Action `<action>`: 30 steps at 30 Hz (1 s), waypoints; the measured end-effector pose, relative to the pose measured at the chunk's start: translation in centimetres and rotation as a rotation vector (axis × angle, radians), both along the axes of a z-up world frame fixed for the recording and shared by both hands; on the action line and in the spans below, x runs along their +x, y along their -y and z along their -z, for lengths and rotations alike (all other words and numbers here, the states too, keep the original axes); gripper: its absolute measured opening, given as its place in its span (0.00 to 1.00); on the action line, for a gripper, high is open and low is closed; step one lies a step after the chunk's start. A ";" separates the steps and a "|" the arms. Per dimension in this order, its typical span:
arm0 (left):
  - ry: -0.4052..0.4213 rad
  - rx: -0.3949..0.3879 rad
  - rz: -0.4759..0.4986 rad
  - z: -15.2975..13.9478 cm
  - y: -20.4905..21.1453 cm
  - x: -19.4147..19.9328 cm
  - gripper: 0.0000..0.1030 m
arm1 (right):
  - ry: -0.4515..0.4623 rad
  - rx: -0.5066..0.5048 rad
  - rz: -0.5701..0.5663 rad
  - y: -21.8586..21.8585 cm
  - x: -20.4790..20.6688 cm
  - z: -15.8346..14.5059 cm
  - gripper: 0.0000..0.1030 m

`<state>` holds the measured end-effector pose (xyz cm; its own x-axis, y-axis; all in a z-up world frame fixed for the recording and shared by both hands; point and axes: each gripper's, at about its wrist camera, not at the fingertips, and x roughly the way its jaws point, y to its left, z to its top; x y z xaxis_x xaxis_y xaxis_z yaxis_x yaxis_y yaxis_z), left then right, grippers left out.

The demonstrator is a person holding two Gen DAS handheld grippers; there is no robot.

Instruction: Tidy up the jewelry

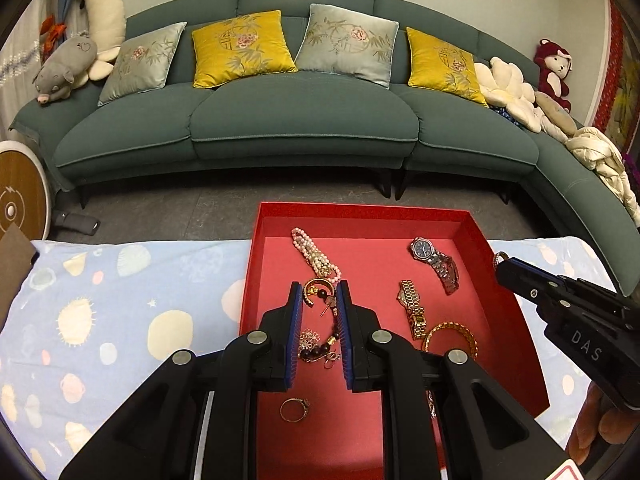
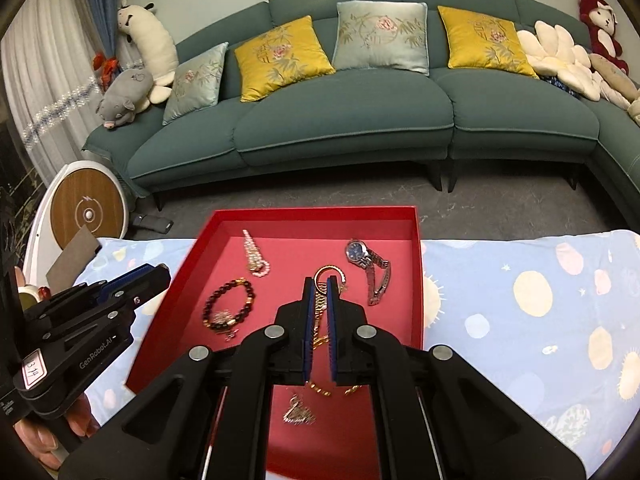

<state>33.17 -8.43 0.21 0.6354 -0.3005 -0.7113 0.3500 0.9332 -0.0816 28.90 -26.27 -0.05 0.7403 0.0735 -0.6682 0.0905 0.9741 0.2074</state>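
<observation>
On my left, my left gripper [image 1: 319,286] hangs over the near-left part of the red tray [image 1: 360,212]. Its pads are slightly apart and I see nothing between them. Straight below that gap lies the dark bead bracelet [image 2: 249,286], tangled with a small silvery charm and an earring pin. If I drop in here and close, I will likely catch two or three pieces at once and drag the whole knot up. The thin ring [image 1: 294,410] lies flat near the front wall, under my fingers. The pads could slide over it or push it along the tray floor.

Further back, the pearl bracelet [image 1: 316,252] lies bunched up and touches the bead pile. A careless pull on one could shift the other.

Towards the middle and right, the gold watch [image 1: 412,308], the silver watch [image 1: 436,258] and the gold bangle [image 1: 468,334] lie close together. A sweep through there would knock them into each other and undo any order.

On my right, my right gripper [image 2: 320,280] is pressed together on what looks like a small gold hoop [image 2: 339,271], pinched only at the very fingertips. From the left camera the hoop sits just beyond the tray's right rim, over the patterned cloth [image 1: 120,280]. That grip is slight. A jolt, or a brush against the rim, could let the hoop slip onto the cloth or down among the watches. My two tools are also near each other, so crossing paths risks a bump.
</observation>
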 end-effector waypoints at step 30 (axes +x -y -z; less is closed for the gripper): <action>0.143 0.021 -0.095 -6.9 -7.7 -19.1 0.63 | 0.195 -0.063 0.056 -3.9 -22.1 -8.4 0.67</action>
